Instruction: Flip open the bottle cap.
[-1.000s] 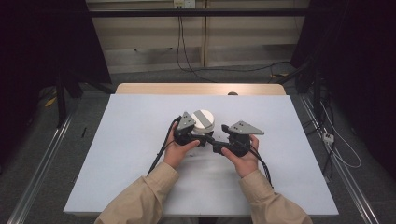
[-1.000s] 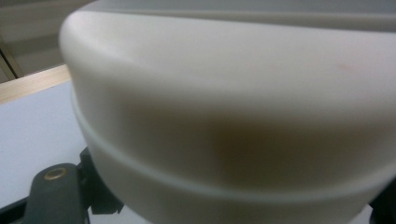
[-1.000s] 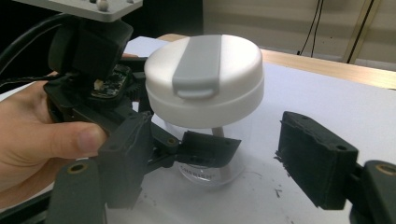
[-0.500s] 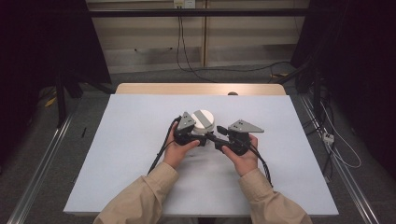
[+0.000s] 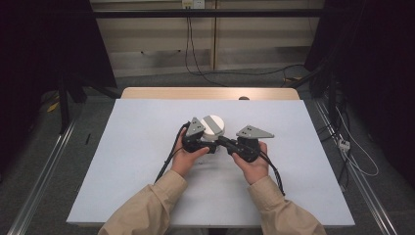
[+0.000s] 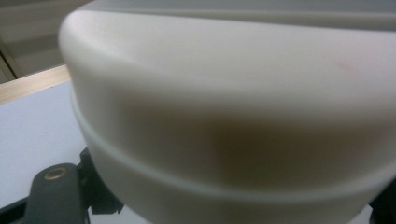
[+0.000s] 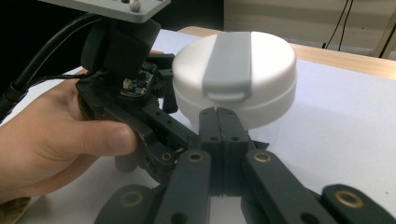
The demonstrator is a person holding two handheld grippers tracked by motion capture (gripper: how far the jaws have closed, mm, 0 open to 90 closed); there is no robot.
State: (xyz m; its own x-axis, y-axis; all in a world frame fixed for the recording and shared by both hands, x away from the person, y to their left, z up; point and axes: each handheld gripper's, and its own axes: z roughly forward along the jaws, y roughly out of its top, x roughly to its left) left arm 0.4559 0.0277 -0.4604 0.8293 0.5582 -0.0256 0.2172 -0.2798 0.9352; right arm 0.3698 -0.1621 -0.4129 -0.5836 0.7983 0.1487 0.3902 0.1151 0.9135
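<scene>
Gripping a white round lidded container [image 5: 213, 126] from two sides near the middle of the pale table [image 5: 122, 161].

Nearest me, tan sleeves [image 5: 147, 210] lead up to two hands. The right gripper [image 7: 218, 112] has just been closing; its black jaws now meet flat together, tips right at the container's wall under the grey lid tab [image 7: 226, 60], nothing between them. The left gripper [image 5: 208, 142] looks clamped on the container's side, the white wall pressing close against its camera. Behind, the table's wooden edge [image 5: 210, 93], then cables [image 5: 191, 54] on the floor.
</scene>
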